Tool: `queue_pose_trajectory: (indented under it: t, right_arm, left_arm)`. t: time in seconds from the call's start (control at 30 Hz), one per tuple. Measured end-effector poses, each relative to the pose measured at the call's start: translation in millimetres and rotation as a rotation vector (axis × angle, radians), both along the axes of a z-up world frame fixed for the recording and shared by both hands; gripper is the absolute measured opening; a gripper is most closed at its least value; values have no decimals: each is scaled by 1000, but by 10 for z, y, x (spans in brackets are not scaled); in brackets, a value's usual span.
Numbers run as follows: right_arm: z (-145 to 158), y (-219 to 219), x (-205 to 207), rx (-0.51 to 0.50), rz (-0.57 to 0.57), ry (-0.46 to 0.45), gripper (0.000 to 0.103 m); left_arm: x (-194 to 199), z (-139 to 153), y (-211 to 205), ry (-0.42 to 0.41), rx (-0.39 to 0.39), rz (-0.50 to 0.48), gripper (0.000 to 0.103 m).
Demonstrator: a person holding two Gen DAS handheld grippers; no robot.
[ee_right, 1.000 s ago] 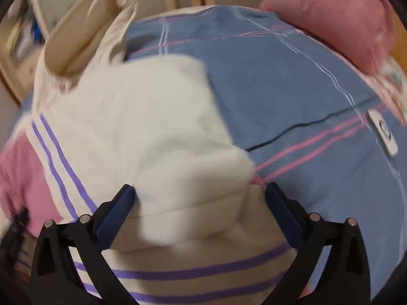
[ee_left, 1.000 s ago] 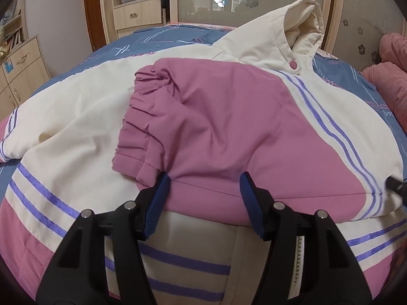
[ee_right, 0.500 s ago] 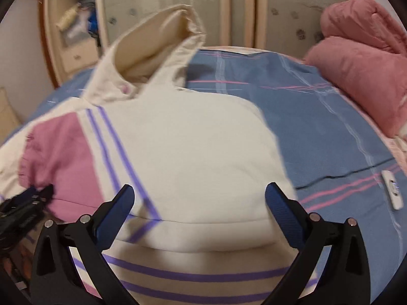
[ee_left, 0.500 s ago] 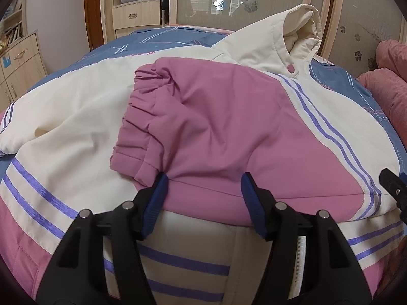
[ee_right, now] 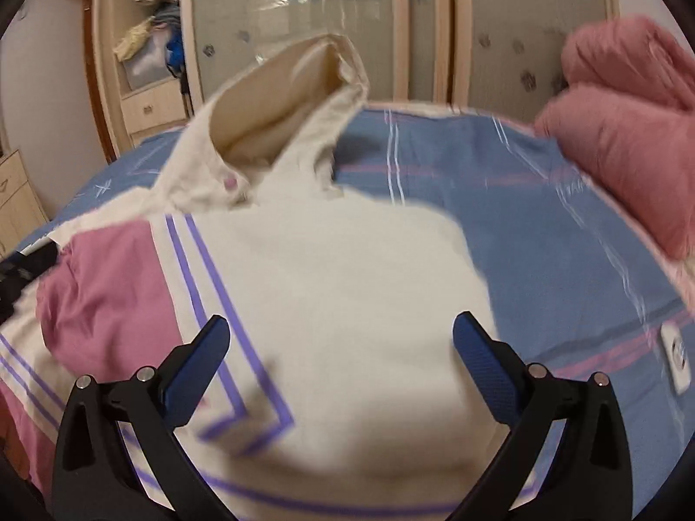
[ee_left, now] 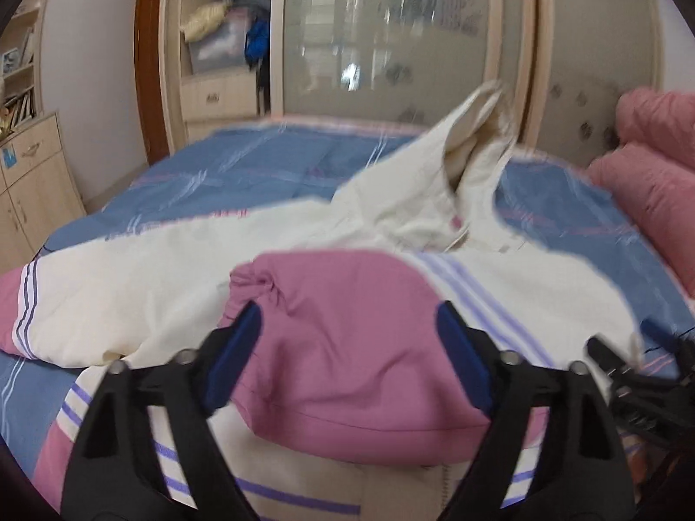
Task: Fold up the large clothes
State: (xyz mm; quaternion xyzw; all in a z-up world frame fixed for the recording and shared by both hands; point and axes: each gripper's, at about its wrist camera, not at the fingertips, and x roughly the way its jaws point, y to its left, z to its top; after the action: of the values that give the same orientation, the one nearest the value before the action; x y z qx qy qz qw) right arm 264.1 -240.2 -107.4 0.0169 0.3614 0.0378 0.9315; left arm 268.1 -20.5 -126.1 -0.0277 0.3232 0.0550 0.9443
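A cream, pink and purple-striped hooded jacket (ee_left: pixel 173 278) lies spread on the bed. Its right sleeve, with a pink cuff end (ee_left: pixel 347 330), is folded across the chest. The hood (ee_left: pixel 469 160) stands up at the far side. My left gripper (ee_left: pixel 347 356) is open and empty, hovering above the pink sleeve. My right gripper (ee_right: pixel 341 360) is open and empty above the cream shoulder of the jacket (ee_right: pixel 347 286). The hood (ee_right: pixel 282 104) and pink sleeve (ee_right: pixel 108 291) show there too. The right gripper's tip shows at the left view's right edge (ee_left: pixel 625 360).
The bed has a blue striped sheet (ee_left: pixel 243 173). Rolled pink bedding (ee_right: pixel 621 143) lies at the far right. A small white device (ee_right: pixel 675 356) lies on the sheet at right. Wardrobe doors (ee_left: pixel 391 43) and a wooden cabinet (ee_left: pixel 30 182) stand behind.
Both grippers have lifted and pulled back from the jacket, so more of the room shows. The left jaws have opened wider. The right view has swung left toward the hood.
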Motion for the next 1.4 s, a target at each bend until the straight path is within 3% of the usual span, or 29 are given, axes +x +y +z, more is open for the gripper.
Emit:
queue_pose_trajectory:
  t: [0.13, 0.2, 0.27, 0.33, 0.4, 0.47, 0.53, 0.6, 0.77, 0.87, 0.97, 1.07, 1.17, 1.27, 1.4]
  right_arm:
    - [-468, -165, 358, 75, -55, 219, 102]
    - [-465, -284, 346, 83, -128, 220, 102]
    - [-459, -357, 313, 48, -207, 215, 102]
    - [-445, -371, 293, 63, -203, 199, 102]
    - [-302, -303, 153, 61, -167, 101, 102]
    - [-197, -205, 62, 38, -129, 39, 102]
    - [-209, -108, 114, -30, -115, 57, 102]
    - [-405, -92, 216, -48, -102, 148, 102]
    - [-484, -195, 232, 13, -99, 168, 102]
    - [-489, -144, 219, -19, -102, 158, 102]
    - [-485, -153, 218, -17, -102, 152, 102]
    - [-491, -132, 229, -25, -105, 147, 102]
    - [-497, -107, 226, -42, -108, 145, 102]
    - [-506, -104, 230, -46, -108, 142, 102]
    - [-514, -114, 231, -42, -107, 137, 102]
  left_arm:
    - [280, -416, 143, 161, -17, 21, 74]
    - [335, -593, 222, 201, -52, 19, 75]
    - [343, -623, 194, 196, -29, 22, 75]
    - [284, -515, 145, 160, -13, 25, 71]
    - [153, -334, 112, 66, -34, -10, 75]
    - [155, -288, 131, 58, -27, 4, 82]
    - [331, -444, 177, 152, -31, 20, 82]
    - [496, -657, 193, 236, -21, 10, 84]
    - [257, -311, 282, 156, -61, -28, 83]
    - [3, -85, 754, 114, -58, 36, 89]
    - [-345, 109, 1670, 58, -123, 206, 98]
    - [-732, 55, 2718, 54, -287, 387, 100]
    - [-1081, -225, 3695, 77, -539, 560, 101]
    - [-1185, -517, 4153, 100, -677, 550, 101]
    - [-1041, -523, 4388, 26, -672, 561, 101]
